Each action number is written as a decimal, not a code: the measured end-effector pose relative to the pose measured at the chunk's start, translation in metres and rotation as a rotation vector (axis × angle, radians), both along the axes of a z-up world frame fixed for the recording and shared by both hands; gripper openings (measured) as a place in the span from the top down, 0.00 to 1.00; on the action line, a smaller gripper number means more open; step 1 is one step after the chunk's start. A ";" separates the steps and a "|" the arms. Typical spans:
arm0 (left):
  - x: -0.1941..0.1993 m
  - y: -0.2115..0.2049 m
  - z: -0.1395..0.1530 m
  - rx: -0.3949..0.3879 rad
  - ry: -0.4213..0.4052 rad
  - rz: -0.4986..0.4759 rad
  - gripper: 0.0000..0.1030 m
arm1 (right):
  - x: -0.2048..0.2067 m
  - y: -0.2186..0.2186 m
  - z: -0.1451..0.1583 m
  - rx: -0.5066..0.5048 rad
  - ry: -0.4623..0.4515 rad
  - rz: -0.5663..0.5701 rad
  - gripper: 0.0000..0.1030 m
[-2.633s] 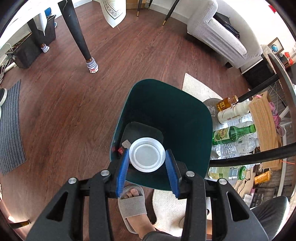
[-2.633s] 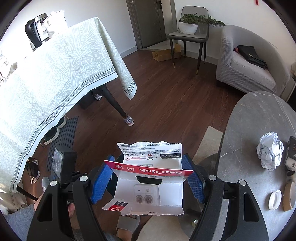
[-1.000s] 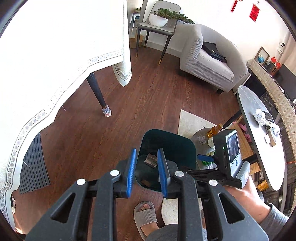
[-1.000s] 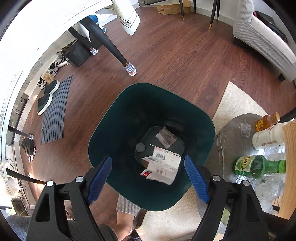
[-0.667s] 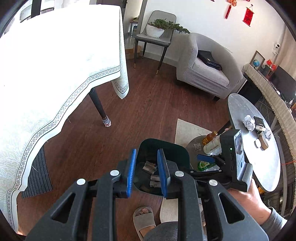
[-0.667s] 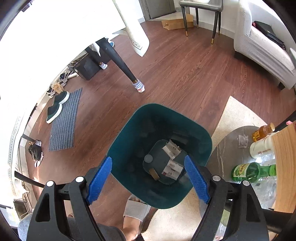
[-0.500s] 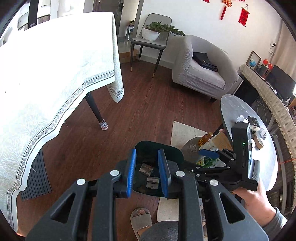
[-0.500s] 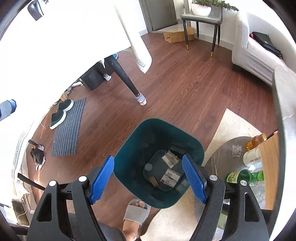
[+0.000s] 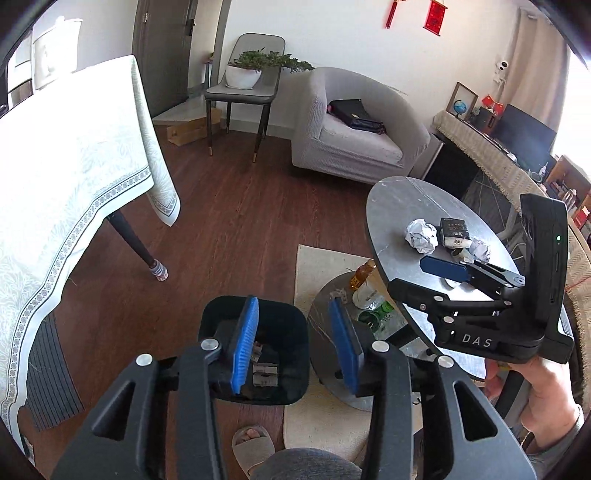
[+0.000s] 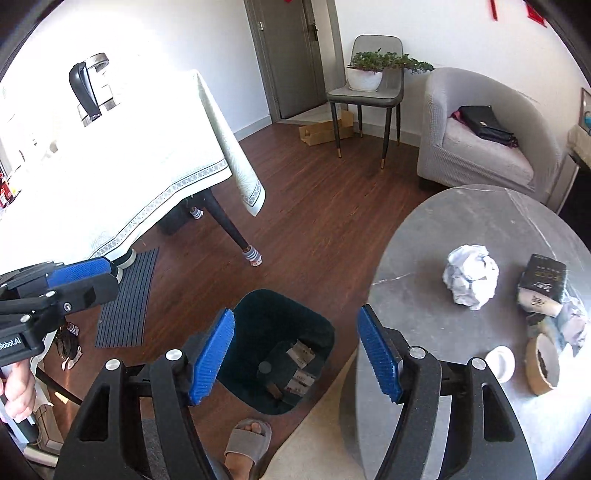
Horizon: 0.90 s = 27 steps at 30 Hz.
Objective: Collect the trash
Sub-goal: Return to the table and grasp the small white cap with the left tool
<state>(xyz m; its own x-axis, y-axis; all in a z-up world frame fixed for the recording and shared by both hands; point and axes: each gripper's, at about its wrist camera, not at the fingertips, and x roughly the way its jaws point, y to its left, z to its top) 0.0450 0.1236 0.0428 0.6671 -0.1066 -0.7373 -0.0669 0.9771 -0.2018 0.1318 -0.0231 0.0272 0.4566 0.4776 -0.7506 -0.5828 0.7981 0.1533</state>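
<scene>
Both my claws empty: left gripper jaws opening, right gripper jaws closing. Crumpled paper on grey table lies ahead-right, right gripper nearer

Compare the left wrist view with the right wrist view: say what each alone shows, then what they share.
Only the left wrist view shows the bottles under the round table, the red wall ornaments and the dark screen. Only the right wrist view shows the kettle on the tablecloth, the white lid and the brown cup. Both show the green bin, the crumpled paper ball, the armchair and the potted plant.
</scene>
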 end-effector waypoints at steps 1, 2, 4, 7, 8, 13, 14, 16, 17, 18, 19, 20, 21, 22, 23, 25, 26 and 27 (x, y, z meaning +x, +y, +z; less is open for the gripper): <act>0.003 -0.007 -0.001 0.000 0.001 -0.015 0.56 | 0.000 -0.009 0.002 -0.002 -0.006 -0.012 0.32; 0.008 -0.015 -0.002 0.002 0.002 -0.031 0.55 | 0.001 -0.018 0.004 -0.006 -0.012 -0.024 0.32; 0.017 -0.030 -0.005 0.007 0.003 -0.063 0.54 | 0.005 -0.037 0.005 -0.016 -0.019 -0.052 0.32; 0.030 -0.056 -0.009 0.021 0.007 -0.111 0.53 | 0.012 -0.067 0.004 -0.020 -0.027 -0.101 0.32; 0.033 -0.066 -0.012 0.027 0.009 -0.125 0.51 | 0.014 -0.077 0.004 -0.019 -0.027 -0.119 0.32; 0.055 -0.111 -0.028 0.044 0.030 -0.200 0.51 | 0.019 -0.126 0.003 -0.019 -0.023 -0.191 0.32; 0.058 -0.118 -0.031 0.045 0.034 -0.213 0.51 | 0.020 -0.135 0.002 -0.019 -0.023 -0.204 0.32; 0.066 -0.134 -0.038 0.047 0.042 -0.237 0.51 | 0.022 -0.152 0.001 -0.016 -0.021 -0.229 0.32; 0.069 -0.142 -0.041 0.047 0.048 -0.248 0.51 | 0.022 -0.159 0.000 -0.012 -0.019 -0.240 0.32; 0.073 -0.151 -0.045 0.048 0.053 -0.262 0.51 | 0.023 -0.167 -0.001 -0.009 -0.016 -0.250 0.32; 0.076 -0.159 -0.048 0.051 0.056 -0.276 0.51 | 0.024 -0.174 -0.002 -0.007 -0.013 -0.261 0.32; 0.079 -0.166 -0.051 0.053 0.059 -0.289 0.51 | 0.024 -0.183 -0.002 -0.002 -0.012 -0.269 0.32; 0.082 -0.174 -0.054 0.054 0.060 -0.306 0.51 | 0.025 -0.191 -0.003 0.003 -0.010 -0.278 0.32; 0.086 -0.181 -0.057 0.055 0.062 -0.322 0.51 | 0.026 -0.197 -0.003 0.006 -0.008 -0.287 0.32; 0.089 -0.189 -0.060 0.059 0.062 -0.339 0.51 | 0.026 -0.203 -0.003 0.008 -0.008 -0.295 0.32; 0.094 -0.205 -0.065 0.070 0.063 -0.370 0.51 | 0.028 -0.214 -0.003 0.012 -0.007 -0.309 0.32; 0.097 -0.212 -0.068 0.075 0.064 -0.384 0.51 | 0.028 -0.219 -0.003 0.013 -0.005 -0.316 0.32; 0.100 -0.218 -0.071 0.079 0.065 -0.397 0.51 | 0.029 -0.225 -0.004 0.014 -0.003 -0.323 0.32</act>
<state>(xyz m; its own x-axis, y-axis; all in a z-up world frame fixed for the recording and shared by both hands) 0.1447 -0.0946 -0.0282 0.5375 -0.2879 -0.7926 0.3080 0.9420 -0.1333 0.1604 -0.2476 0.0233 0.5889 0.3179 -0.7430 -0.3000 0.9397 0.1643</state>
